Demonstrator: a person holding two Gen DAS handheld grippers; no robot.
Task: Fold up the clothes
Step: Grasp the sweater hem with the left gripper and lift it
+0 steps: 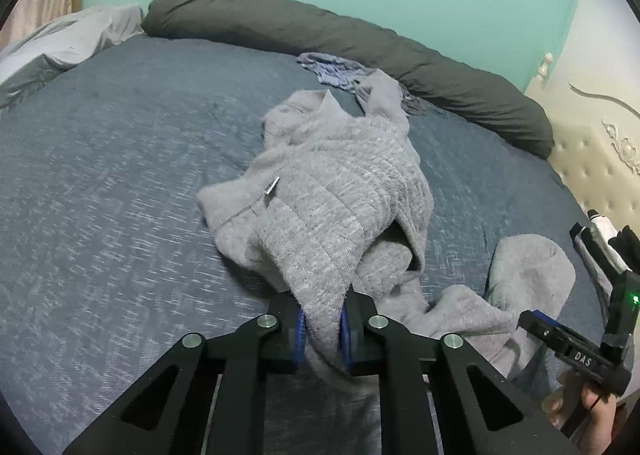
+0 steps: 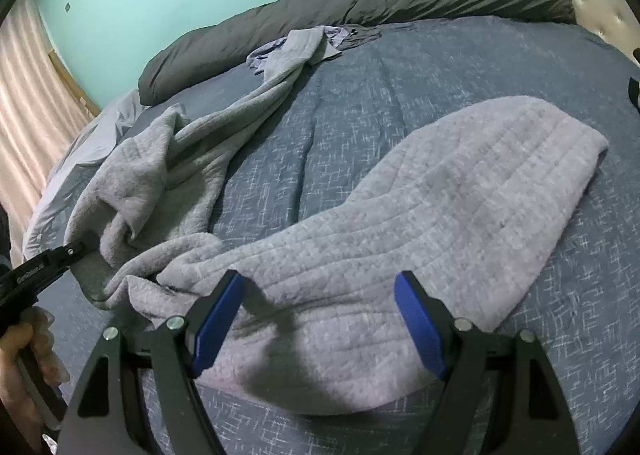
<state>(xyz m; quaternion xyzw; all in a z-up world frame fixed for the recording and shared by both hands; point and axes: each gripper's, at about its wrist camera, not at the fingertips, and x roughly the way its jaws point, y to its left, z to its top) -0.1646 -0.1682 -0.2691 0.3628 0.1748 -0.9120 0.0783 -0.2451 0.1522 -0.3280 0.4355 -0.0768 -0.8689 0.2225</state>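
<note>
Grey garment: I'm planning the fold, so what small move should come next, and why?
Probably close the right tongs on the grey garment: they hover open over its flat part, while the left tongs already pinch a bunched edge.

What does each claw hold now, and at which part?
The left claw pinches a bunched fold of the grey hoodie; which part, I cannot tell. The right claw stands open above it, holding nothing.

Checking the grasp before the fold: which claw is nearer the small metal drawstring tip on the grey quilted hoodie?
Left. The left claw is clamped on the grey quilted hoodie just below the metal drawstring tip; the right claw stands open over another part.
</note>
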